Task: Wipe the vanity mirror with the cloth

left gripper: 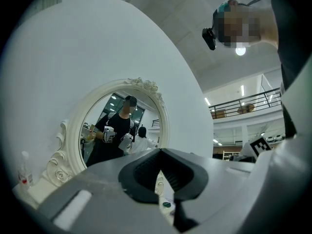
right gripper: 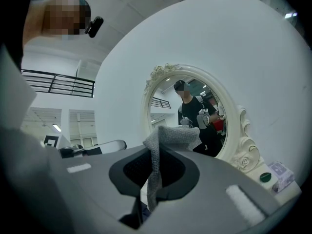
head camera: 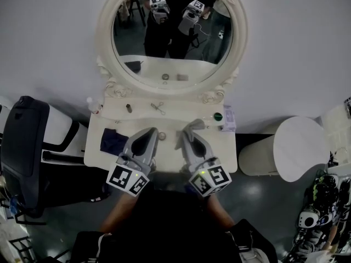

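Right gripper clamped on soft grey knitted cloth: limp, light, pinched at a fold. Left gripper closed, empty. Round white-framed vanity mirror far, likely fragile.

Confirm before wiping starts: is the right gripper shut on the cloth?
Shut on it: in the right gripper view the grey cloth is pinched between the jaws of the right gripper, with a fold bunched above them.

Grey cloth: pinched in right gripper jaws, top end flopped over. Vanity mirror: round, ornate white frame, upright at vanity top back edge.
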